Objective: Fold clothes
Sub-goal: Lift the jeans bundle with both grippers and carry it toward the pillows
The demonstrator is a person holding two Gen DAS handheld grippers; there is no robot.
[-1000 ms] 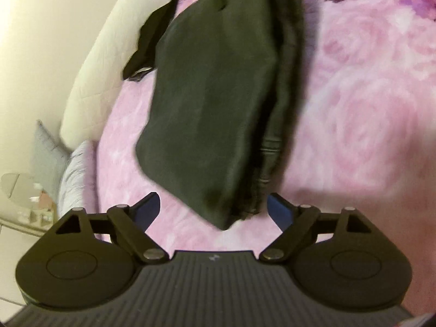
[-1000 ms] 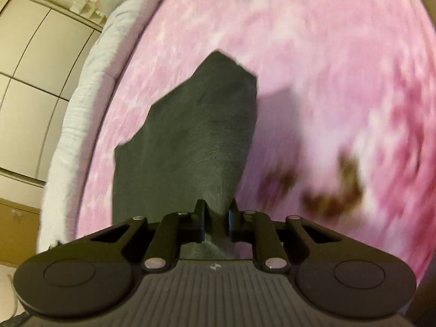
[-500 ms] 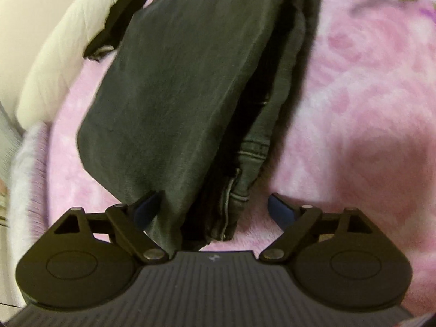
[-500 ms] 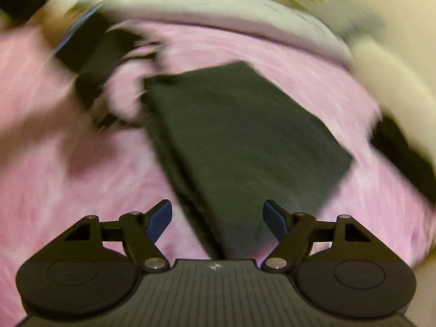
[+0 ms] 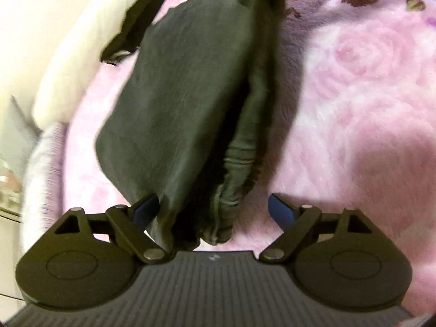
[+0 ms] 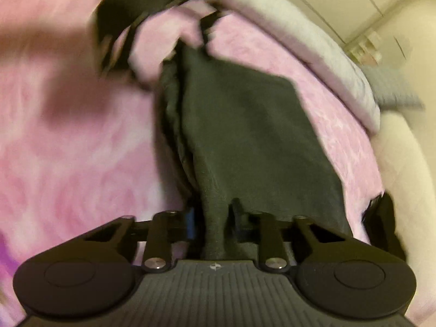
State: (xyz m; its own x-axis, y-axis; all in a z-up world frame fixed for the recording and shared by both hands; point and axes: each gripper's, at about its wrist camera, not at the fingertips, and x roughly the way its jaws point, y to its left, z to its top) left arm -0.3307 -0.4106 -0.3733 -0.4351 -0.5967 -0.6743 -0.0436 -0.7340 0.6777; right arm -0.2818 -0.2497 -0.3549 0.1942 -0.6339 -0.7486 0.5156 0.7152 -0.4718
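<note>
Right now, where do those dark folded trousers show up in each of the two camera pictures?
Left wrist view: the dark trousers run from the top centre down between the wide-open left gripper.
Right wrist view: they fill the centre, one end between the closing right gripper.
Shared landmark: the pink blanket beneath them, in both views.

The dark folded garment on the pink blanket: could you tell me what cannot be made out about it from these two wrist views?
- Left wrist view: the far end of the dark garment is cut off by the top edge; the near end runs under the left gripper.
- Right wrist view: motion blur hides seams and fabric type; the far end is smeared against the pink blanket.
- Right gripper: its jaws are closing on a bunch of cloth; its body hides the cloth's edge.
</note>
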